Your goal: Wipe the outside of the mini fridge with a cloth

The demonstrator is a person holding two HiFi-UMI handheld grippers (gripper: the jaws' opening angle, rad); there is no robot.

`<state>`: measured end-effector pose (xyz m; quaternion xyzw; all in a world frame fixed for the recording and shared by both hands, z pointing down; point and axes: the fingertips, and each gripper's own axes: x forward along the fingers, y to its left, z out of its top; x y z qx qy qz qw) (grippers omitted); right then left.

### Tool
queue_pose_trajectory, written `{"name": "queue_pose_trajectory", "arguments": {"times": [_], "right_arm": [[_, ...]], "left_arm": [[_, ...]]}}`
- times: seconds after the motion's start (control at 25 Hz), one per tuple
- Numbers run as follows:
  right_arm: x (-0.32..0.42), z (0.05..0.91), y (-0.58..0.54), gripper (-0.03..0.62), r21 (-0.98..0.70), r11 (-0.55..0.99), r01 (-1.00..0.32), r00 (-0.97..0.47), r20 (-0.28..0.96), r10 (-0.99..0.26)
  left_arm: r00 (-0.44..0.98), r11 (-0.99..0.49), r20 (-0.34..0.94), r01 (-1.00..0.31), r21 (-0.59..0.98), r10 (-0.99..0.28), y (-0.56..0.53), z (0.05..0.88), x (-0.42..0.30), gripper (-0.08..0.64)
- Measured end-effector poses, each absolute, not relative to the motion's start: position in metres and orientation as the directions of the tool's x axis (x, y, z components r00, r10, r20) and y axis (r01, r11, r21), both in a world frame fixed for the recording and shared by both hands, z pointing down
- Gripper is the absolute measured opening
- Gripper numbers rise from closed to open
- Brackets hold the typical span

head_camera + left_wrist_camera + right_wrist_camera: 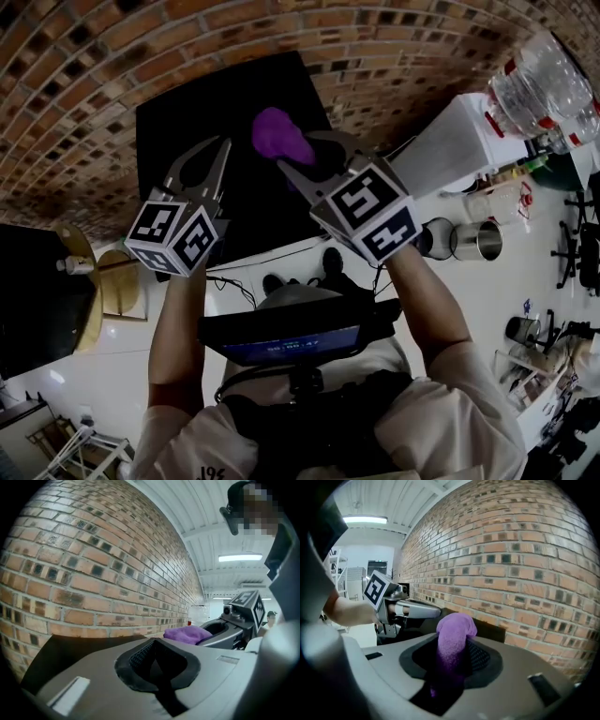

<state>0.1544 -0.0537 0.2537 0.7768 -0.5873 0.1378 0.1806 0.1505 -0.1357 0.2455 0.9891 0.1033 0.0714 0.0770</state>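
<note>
Mini fridge (202, 112): black, box-shaped, matte. It stands on the pale floor against the red-brown brick wall (103, 56). Its top face shows straight ahead of the person and under both grippers.

Cloth (279, 136): purple, soft, bunched into a thick roll. It is pinched in the right gripper (300, 152), whose jaws are drawn in narrow upon it. The free end stands out past the fingertips and points at the wall. Its long axis runs along the jaws.

Left gripper (222, 147): jaws closed together with nothing between them. It is held level beside the right one, over the left part of the fridge top.

Relation for the coming move: the fridge lies forward of and below the cloth. The right hand alone carries the wiper (the left could at most steady the cabinet). Whether the cloth already touches the top cannot be told; it looks a little clear. Judged next: lower the right gripper until the roll's end meets the black surface.
</note>
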Motion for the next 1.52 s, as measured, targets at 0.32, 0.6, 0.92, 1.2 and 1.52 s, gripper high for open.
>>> {"name": "queue_pose_trajectory", "arguments": {"times": [0.32,0.6,0.92,1.2,1.52], "right_arm": [[0.209,0.228,-0.013,0.143,0.007,-0.295,-0.956,0.284,0.293,-0.913],[0.262,0.242,0.007,0.143,-0.066,-0.321,-0.945,0.295,0.256,-0.921],[0.312,0.269,-0.001,0.143,-0.161,-0.315,-0.935,0.275,0.230,-0.934],[0.352,0.309,-0.005,0.143,-0.273,-0.307,-0.912,0.245,0.239,-0.940],[0.376,0.316,-0.021,0.143,-0.358,-0.282,-0.890,0.229,0.181,-0.956]], "left_arm": [[0.968,-0.973,0.160,0.168,0.161,0.193,-0.110,0.252,0.183,0.009],[0.967,-0.970,0.176,0.149,0.194,0.184,-0.093,0.255,0.213,0.009],[0.971,-0.982,0.207,0.088,0.169,0.123,-0.093,0.262,0.235,0.009],[0.967,-0.995,0.249,0.036,0.095,0.059,-0.100,0.270,0.251,0.009],[0.961,-0.994,0.277,-0.020,0.106,0.010,-0.111,0.274,0.257,0.009]]}}
